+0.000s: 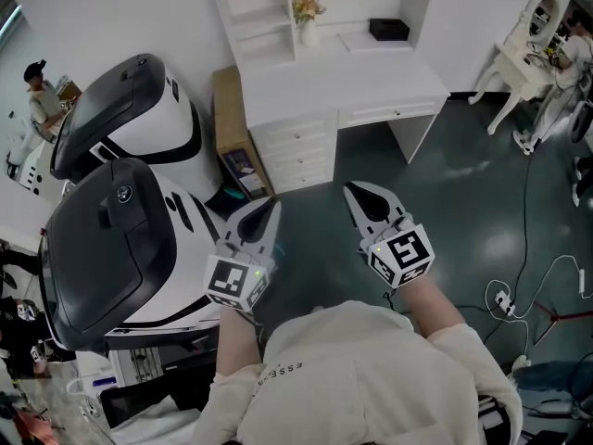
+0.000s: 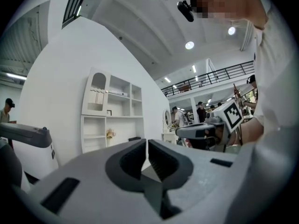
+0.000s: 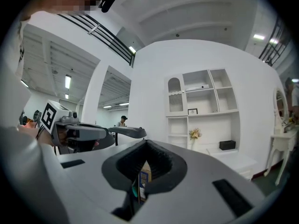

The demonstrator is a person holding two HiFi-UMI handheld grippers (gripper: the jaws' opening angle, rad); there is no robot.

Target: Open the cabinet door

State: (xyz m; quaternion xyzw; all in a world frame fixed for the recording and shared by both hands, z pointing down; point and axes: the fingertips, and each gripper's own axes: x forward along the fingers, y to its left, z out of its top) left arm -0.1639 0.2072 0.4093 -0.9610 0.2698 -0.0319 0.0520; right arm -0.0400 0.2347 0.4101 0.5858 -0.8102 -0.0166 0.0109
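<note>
Open floor [image 1: 445,211] before desk [image 1: 343,86]; white machines [image 1: 139,211] left.
</note>
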